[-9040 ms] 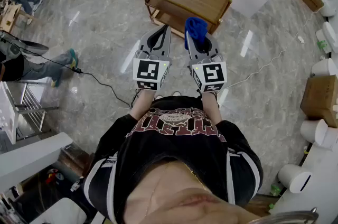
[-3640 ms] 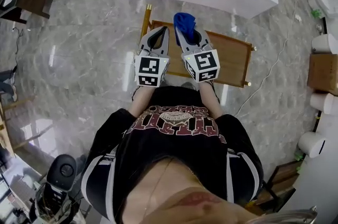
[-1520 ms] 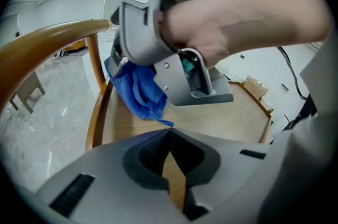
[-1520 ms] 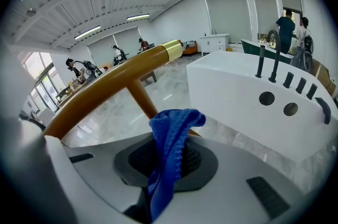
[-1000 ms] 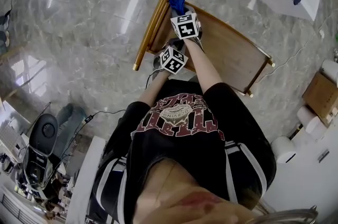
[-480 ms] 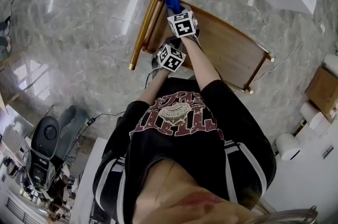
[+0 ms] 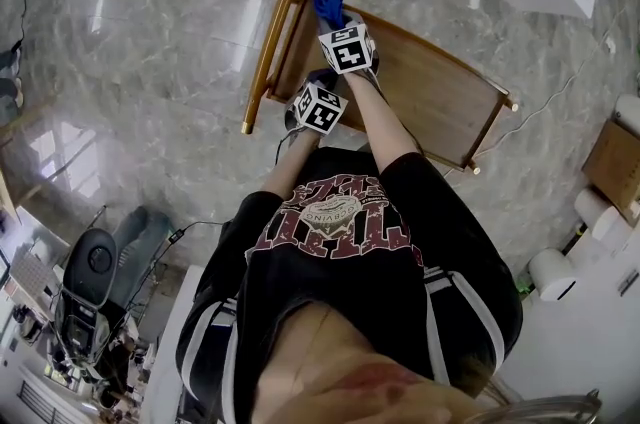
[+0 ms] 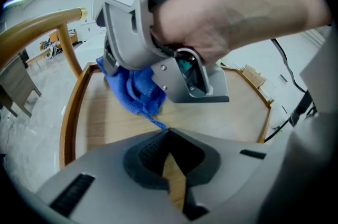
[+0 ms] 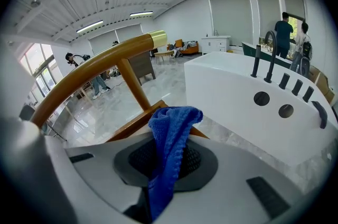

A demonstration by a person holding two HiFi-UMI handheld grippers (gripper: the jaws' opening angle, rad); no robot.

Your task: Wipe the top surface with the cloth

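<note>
Here, right tongs [image 9: 160, 167] clenched on blue cloth [image 9: 170, 136], upper centre of head view, at the table's [image 7: 435, 102] left end, left tongs [image 8: 169, 134] closed, empty, just below.

The black T-shirt [image 7: 345, 287] bears reddish lettering and white stripes; left tongs [image 8: 169, 134] and right tongs [image 9: 168, 146] are grey.

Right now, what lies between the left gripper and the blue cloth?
Only bare wooden top, per the left gripper view; the cloth trails almost to the left gripper.
</note>
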